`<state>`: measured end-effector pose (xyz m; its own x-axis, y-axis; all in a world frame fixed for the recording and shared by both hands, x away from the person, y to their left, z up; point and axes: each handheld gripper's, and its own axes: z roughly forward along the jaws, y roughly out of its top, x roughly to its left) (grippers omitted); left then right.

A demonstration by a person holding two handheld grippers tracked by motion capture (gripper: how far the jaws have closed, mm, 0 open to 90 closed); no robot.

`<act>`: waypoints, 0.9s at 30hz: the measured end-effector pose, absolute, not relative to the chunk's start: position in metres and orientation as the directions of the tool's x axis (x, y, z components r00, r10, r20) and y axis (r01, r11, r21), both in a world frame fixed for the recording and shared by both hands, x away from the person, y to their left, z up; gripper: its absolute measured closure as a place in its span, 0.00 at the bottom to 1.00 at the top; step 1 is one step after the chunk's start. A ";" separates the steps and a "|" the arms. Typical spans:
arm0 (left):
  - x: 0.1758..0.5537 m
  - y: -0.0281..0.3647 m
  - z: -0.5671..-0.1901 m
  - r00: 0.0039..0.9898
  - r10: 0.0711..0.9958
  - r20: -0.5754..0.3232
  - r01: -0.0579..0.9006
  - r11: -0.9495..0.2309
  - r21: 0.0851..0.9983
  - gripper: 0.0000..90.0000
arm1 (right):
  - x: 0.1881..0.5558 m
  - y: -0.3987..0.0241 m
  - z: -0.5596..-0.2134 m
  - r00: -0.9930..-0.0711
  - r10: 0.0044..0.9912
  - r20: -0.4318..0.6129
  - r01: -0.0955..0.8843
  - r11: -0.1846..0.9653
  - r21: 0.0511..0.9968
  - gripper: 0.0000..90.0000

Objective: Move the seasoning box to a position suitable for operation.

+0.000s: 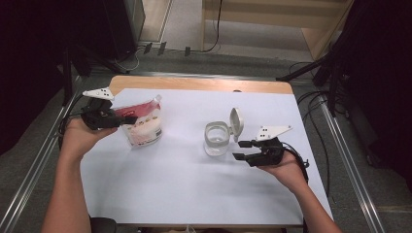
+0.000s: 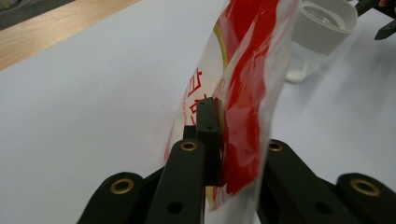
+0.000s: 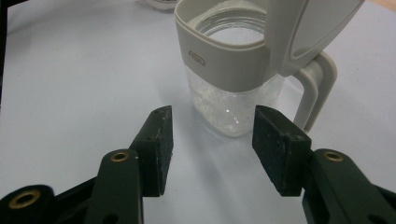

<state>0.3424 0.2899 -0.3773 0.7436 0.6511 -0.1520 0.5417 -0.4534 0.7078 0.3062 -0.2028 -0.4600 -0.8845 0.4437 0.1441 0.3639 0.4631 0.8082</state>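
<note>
A red and white pouch (image 1: 143, 124) stands on the white table cover at the left. My left gripper (image 1: 130, 119) is shut on its upper edge; in the left gripper view the black pads (image 2: 208, 135) pinch the red film of the pouch (image 2: 243, 93). A clear jar (image 1: 217, 137) with a grey-white collar and a flipped-up lid (image 1: 236, 121) stands right of centre. My right gripper (image 1: 238, 150) hovers just to its right, open, with nothing between its fingers. In the right gripper view the jar (image 3: 233, 70) stands a short way beyond the gripper (image 3: 210, 144), with white grains in its bottom.
The white cover (image 1: 194, 194) spans most of the wooden table (image 1: 194, 85). Metal rails run along both sides of the table. Cables lie on the floor behind and to the right.
</note>
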 end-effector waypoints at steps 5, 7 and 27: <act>0.346 0.282 -0.371 0.704 0.681 -0.202 0.610 -0.434 0.663 1.00 | 0.304 -0.200 -0.460 -0.888 0.438 0.140 0.359 0.471 0.806 0.54; 0.347 0.279 -0.369 0.693 0.691 -0.203 0.615 -0.421 0.667 1.00 | 0.303 -0.200 -0.459 -0.890 0.433 0.143 0.358 0.471 0.806 0.56; 0.326 0.250 -0.316 0.699 0.681 -0.218 0.604 -0.399 0.690 1.00 | 0.285 -0.164 -0.446 -0.912 0.375 0.169 0.333 0.434 0.837 0.58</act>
<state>0.3256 0.2499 -0.3159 0.6993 0.6807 -0.2181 0.6038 -0.3994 0.6898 0.2850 -0.1642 -0.4456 -0.9116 0.3748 0.1688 0.3334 0.4341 0.8369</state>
